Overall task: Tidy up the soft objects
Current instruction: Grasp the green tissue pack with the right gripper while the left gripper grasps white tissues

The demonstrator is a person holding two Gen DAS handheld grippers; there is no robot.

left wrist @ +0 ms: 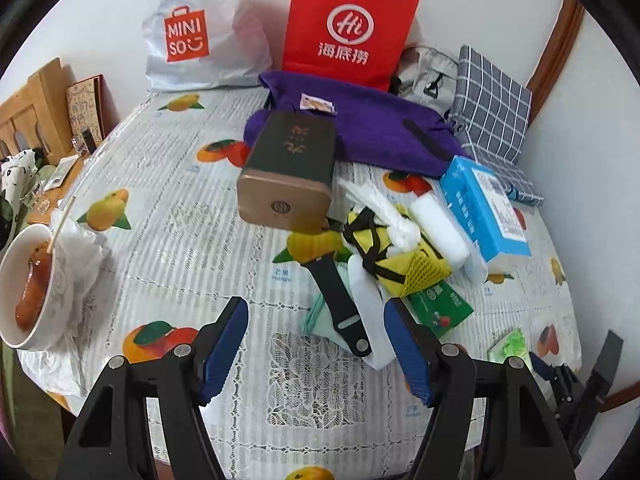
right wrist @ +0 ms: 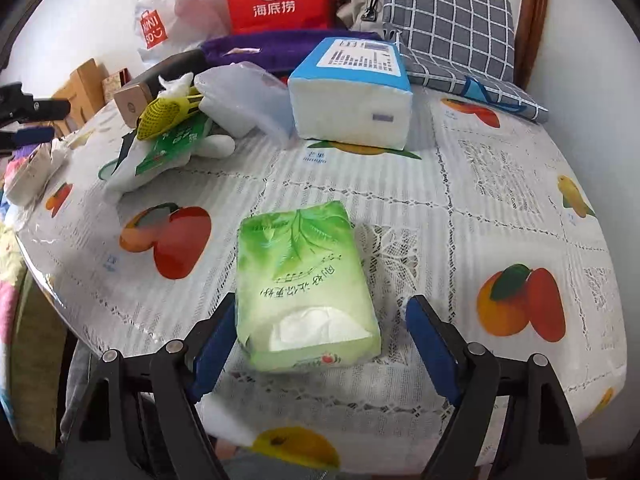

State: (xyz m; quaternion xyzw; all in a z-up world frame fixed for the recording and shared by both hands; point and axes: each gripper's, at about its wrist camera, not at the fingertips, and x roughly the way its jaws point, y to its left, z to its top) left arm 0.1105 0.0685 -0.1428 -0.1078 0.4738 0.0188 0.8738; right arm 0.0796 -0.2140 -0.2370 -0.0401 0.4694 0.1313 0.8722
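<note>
Green and glossy, the soft plastic-wrapped pack of tissues (right wrist: 306,288) lay flat on the tabletop (right wrist: 480,184), near its front edge and well apart from the clutter further back. Its wrapper was printed with pale leaves and dark lettering, and a torn opening at the near end showed crumpled white tissue; the film looked slack, so I judged it would give under pressure. The right hand-held gripper (right wrist: 320,340) stood wide, its blue pads on either side of the pack's near end; the left pad looked to be at or just beside the wrapper and the right pad stood clear, so nothing was yet held. That straddle suggested the pack was lined up for a sideways squeeze.

Behind it sat a blue-and-white block pack of tissues (right wrist: 350,100), and to its left a heap of a yellow mesh pouch (right wrist: 162,116), white packets and a green sachet. The left hand-held gripper (left wrist: 316,348) also stood wide and empty over bare cloth, just short of that heap, probably waiting its turn. A purple plush cloth (left wrist: 380,128), a red paper bag (left wrist: 348,24) and a grey checked fabric bag (right wrist: 448,24) lined the wall behind.
</note>
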